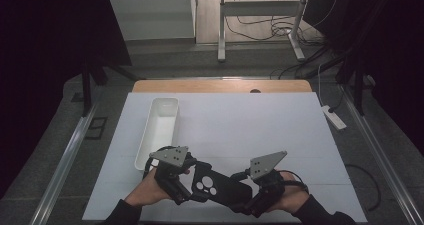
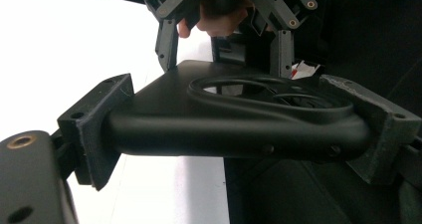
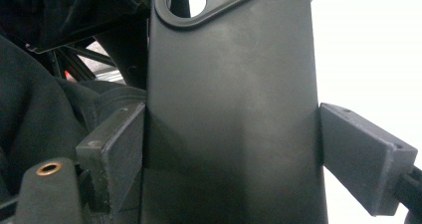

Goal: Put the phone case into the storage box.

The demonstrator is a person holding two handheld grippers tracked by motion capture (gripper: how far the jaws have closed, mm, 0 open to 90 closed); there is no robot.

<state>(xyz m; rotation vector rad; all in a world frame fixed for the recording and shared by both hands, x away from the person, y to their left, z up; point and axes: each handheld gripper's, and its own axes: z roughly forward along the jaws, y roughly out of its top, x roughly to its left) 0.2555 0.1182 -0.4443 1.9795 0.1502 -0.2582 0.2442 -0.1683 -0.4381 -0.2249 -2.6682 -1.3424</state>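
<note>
Both grippers clamp the black phone case (image 1: pixel 220 185) mid-air: left gripper (image 1: pixel 192 185) at the camera-cutout end, right gripper (image 1: pixel 250 201) across the plain end. Handover step; next likely needs one side releasing, possibly toward the white bin (image 1: pixel 159 130).

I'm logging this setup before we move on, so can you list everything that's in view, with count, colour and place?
phone case: one, black, held between both grippers above the table's near edge
bin: one, white, long, on the table's left half
table: one, white top
power strip: one, white, on the floor to the right
left gripper: one, black, fingers clamped on the case's camera end
right gripper: one, black, clamped across the case's other end
</note>
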